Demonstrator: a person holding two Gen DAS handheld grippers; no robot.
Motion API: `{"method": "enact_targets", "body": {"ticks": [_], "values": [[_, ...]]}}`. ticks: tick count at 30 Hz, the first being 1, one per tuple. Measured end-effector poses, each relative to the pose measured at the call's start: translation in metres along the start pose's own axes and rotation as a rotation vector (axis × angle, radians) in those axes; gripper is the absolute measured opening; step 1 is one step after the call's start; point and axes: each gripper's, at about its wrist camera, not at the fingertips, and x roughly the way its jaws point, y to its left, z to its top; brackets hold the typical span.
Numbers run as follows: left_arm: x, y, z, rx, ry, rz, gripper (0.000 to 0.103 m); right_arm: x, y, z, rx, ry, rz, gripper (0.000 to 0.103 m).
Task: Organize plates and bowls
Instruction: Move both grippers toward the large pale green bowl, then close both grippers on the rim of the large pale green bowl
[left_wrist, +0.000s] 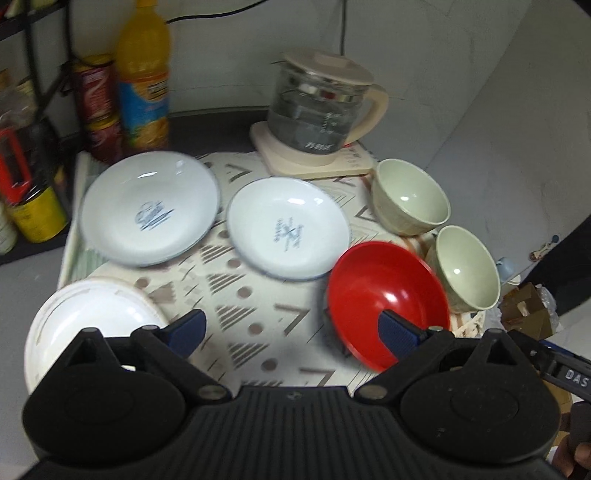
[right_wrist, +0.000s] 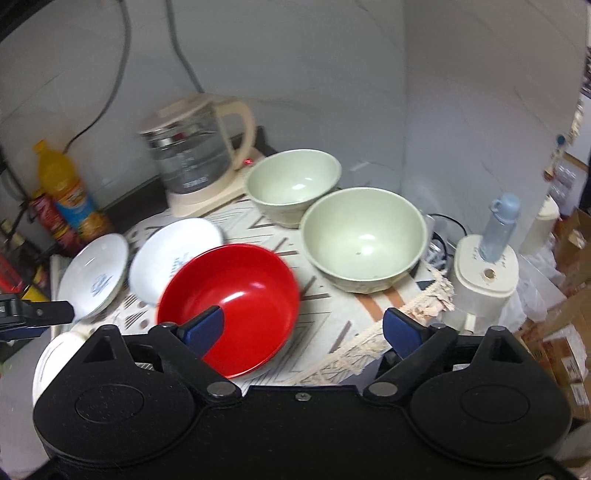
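- Red bowl (right_wrist: 236, 295) sits upright on the patterned cloth (left_wrist: 236, 295) near the front edge of the table, empty.
- Two pale green bowls (right_wrist: 364, 240) stand side by side behind and to its right, apart from it.
- Two white plates with blue marks (left_wrist: 288, 227) lie to the red bowl's left; a third white plate (left_wrist: 88, 321) lies at the front left corner.
- Left tongs (left_wrist: 291, 330): jaws wide, nothing between them, above the cloth.
- Right tongs (right_wrist: 303, 328): jaws wide, holding nothing; the left finger overlaps the red bowl's rim in view, contact unclear.
- Glass kettle (left_wrist: 321, 114) at the rear; orange bottle (left_wrist: 144, 74) at far left.
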Motion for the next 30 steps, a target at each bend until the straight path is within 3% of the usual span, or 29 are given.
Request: {"method": "enact_targets", "body": {"ticks": [8,15,26,30], "values": [[0.034,-0.020,0.019,0.038,0.033,-0.056,0.095,0.024,-0.018,0.009,0.064,0.020,-0.046,0.081],[0.065,-0.050,0.034,0.081,0.063,-0.070,0.078,0.047,-0.043,0.017,0.121,0.024,-0.051,0.070],[0.113,-0.107,0.056,0.142,0.093,-0.097,0.065,0.082,-0.090,0.030,0.184,0.049,-0.035,0.049],[0.135,-0.127,0.062,0.139,0.129,-0.125,0.054,0.096,-0.099,0.034,0.182,0.064,-0.032,0.043]]}}
